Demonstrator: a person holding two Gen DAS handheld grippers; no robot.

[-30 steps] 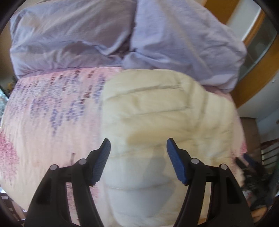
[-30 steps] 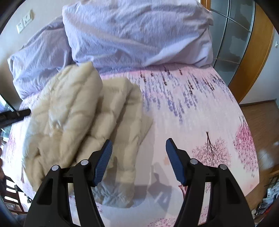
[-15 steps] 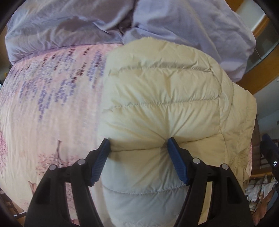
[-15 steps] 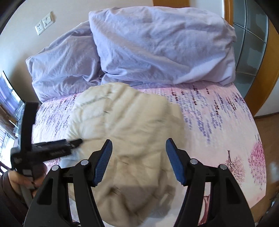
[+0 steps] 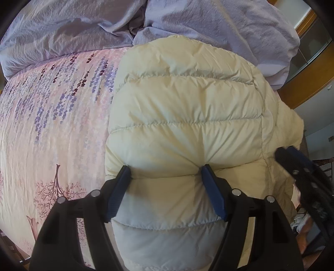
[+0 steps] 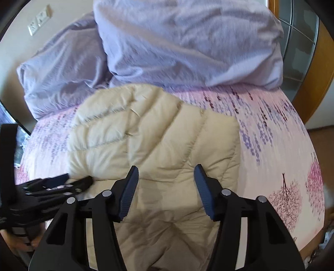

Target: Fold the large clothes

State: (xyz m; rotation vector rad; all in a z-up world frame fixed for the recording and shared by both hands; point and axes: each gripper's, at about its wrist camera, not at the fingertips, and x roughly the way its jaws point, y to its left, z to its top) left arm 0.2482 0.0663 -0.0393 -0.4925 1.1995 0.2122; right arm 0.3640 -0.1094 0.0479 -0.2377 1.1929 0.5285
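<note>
Cream puffer jacket [image 5: 187,129] lies folded on the floral bed [image 5: 52,125], bulging between the spread fingers of the left claw [image 5: 166,175] pressing it flat, while the right claw [image 6: 166,173] hovers above, also spread.

You're looking down at a bed [image 6: 271,133] with a pink floral cover, purple sprigs and pink trees printed across it; two rumpled lilac pillows [image 6: 187,41] lean at its head; behind them a beige wall carries a white socket plate [image 6: 39,19]; to the right, a wooden-framed glass panel [image 6: 300,37] catches daylight.
</note>
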